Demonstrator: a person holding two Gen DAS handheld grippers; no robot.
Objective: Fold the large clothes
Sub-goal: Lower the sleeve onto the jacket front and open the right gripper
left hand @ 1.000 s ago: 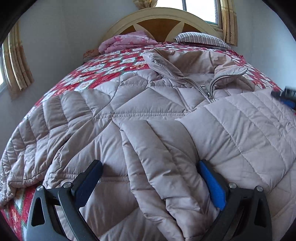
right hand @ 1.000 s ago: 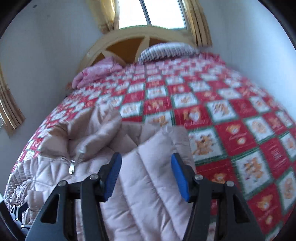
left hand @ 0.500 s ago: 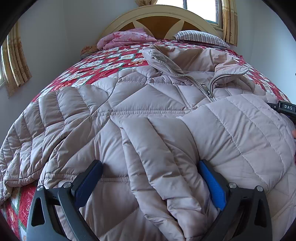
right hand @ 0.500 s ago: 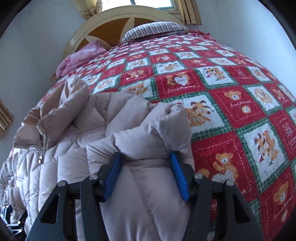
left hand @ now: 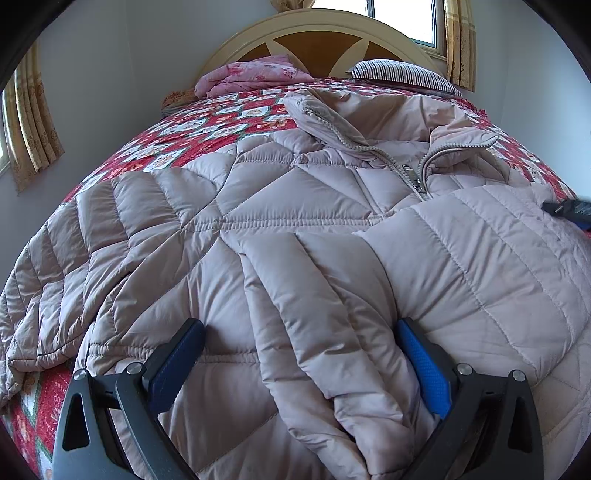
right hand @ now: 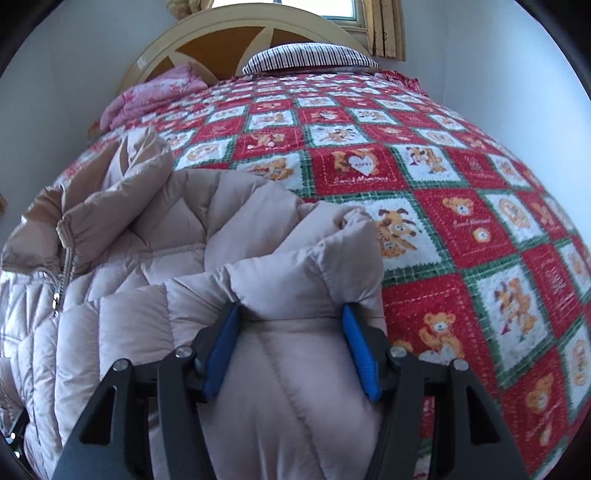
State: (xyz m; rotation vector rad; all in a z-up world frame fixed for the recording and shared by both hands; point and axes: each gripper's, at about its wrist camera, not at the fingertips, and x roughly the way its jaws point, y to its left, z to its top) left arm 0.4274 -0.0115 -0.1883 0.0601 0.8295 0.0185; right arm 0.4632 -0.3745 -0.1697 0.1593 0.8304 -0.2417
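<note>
**Puffer jacket, sleeve fold in hand**

Near: left tool [left hand: 295,362] spread wide over the folded sleeve [left hand: 314,314], gripping nothing. Right tool [right hand: 291,347] straddles the jacket's [left hand: 295,206] bunched right edge; grip uncertain. Far: collar [left hand: 369,136], bed quilt [right hand: 406,155]. Advice: press padding flat before releasing.

1 puffer jacket [left hand: 295,229], 1 quilt [right hand: 424,177], 1 striped pillow [right hand: 310,59], 1 pink blanket [left hand: 255,74], 1 headboard [left hand: 314,33], 2 grippers: left [left hand: 295,354], right [right hand: 291,347].
</note>
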